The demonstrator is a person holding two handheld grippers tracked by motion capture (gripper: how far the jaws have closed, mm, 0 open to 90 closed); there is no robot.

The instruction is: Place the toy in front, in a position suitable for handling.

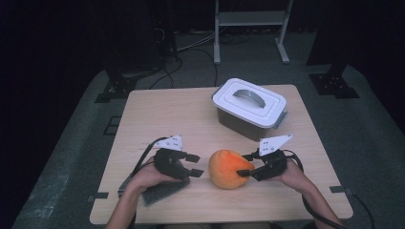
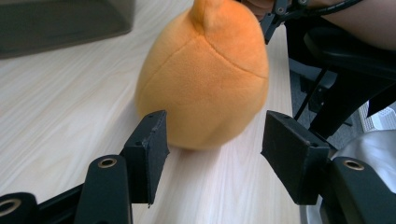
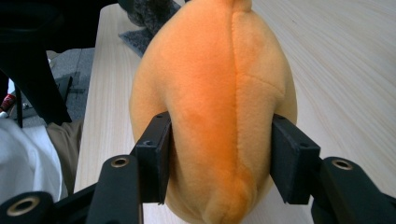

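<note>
The orange plush (image 1: 228, 169) rests on the desk (image 1: 157, 112), toward the near edge and a little right of centre, between the two grippers. It is egg-shaped, with sewn seams and a small nub at one end.

Right gripper (image 1: 247, 165): its fingers (image 3: 155, 154) sit on either side of the plush's right end. In the right gripper view both pads lie against the fabric on opposite flanks, with the seam running between them. The fabric shows little denting at the pads, so I rate this a light grasp on the plush; how firmly it presses cannot be told.

Left gripper (image 1: 195, 164): its fingers (image 2: 149, 149) are released and stand apart, pointing at the plush's left side. In the left gripper view the plush stands just beyond the fingertips, with bare desk visible between the pads. No contact with the plush is seen. From above, the tips are just beside the plush.

A lidded grey box (image 1: 249, 108) stands at the far right part of the desk, well apart from the plush. Its white lid is on, with the handle lying flat.

A dark grey cloth (image 1: 160, 191) lies on the desk under the left hand (image 1: 145, 177), near the front edge.
</note>
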